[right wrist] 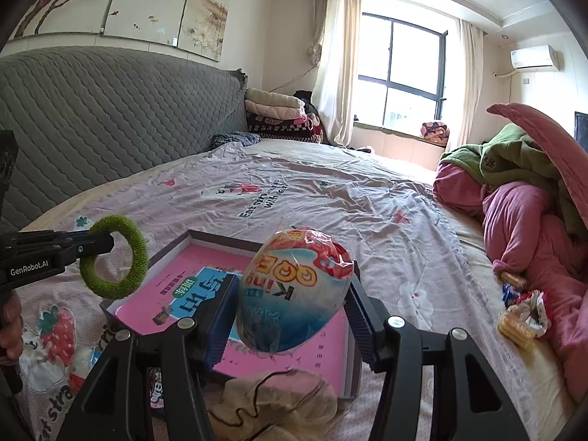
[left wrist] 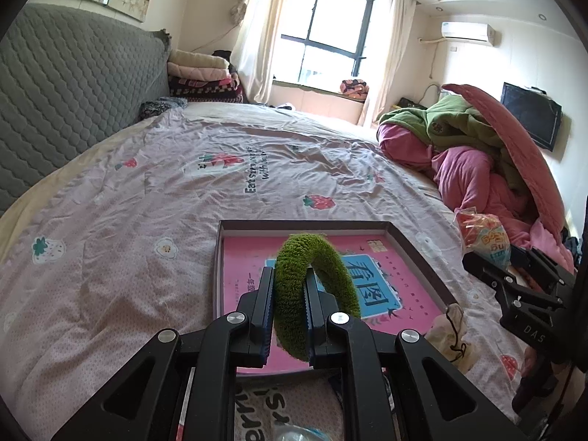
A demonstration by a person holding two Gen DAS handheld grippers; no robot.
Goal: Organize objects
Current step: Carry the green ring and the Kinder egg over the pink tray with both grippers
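Green and fuzzy, the scrunchie is pinched through its band by your left gripper, whose jaws are clamped tight on it, so the ring stands upright above the near edge of the shallow box on the bed. It looks soft and nearly weightless; it should squash rather than slip, and any point on the band is a fair place to hold it, though it may cling to the ridged pads when you let go. Your right gripper has its jaws half spread and pressed on both flanks of the egg-shaped snack in crinkly wrap, which hangs over the box's near right corner. That film looks slick and the shape tapers, so I judge the widest middle, where you have it, to be the safest hold; squeeze harder and the contents may crack. Inside the box lies a pink booklet, flat against the bottom. A beige cloth pouch rests against the box's near edge, and more wrapped snacks sit toward the bed's right edge, beside the heaped pink and green bedding.
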